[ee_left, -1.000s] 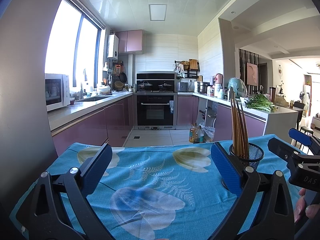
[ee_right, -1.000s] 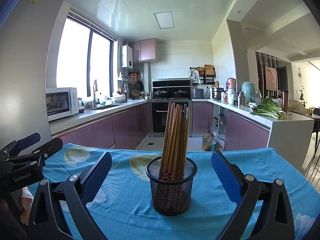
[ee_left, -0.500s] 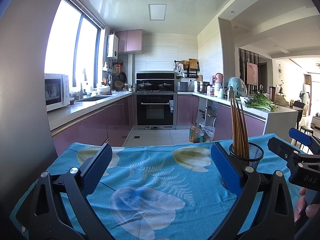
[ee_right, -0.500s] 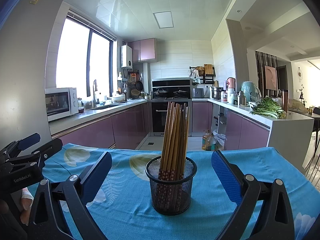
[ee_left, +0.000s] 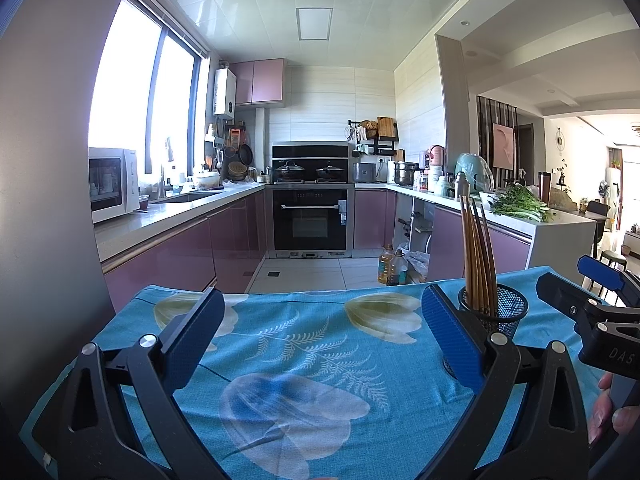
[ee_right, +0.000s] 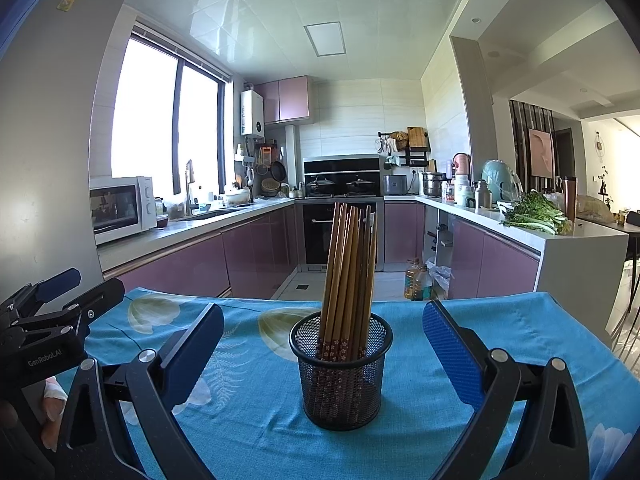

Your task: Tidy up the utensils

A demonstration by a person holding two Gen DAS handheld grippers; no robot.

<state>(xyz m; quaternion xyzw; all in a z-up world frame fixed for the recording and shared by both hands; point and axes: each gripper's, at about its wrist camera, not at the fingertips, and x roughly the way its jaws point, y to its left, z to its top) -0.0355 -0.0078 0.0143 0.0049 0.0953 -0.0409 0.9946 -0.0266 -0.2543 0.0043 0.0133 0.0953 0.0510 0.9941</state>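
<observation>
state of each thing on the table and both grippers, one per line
left gripper: open, empty, over bare cloth
right gripper: open, empty, jaws either side of the holder, not touching
mesh holder: upright on the cloth
chopsticks: standing bundled in the holder, leaning slightly
tablecloth: spread flat
</observation>
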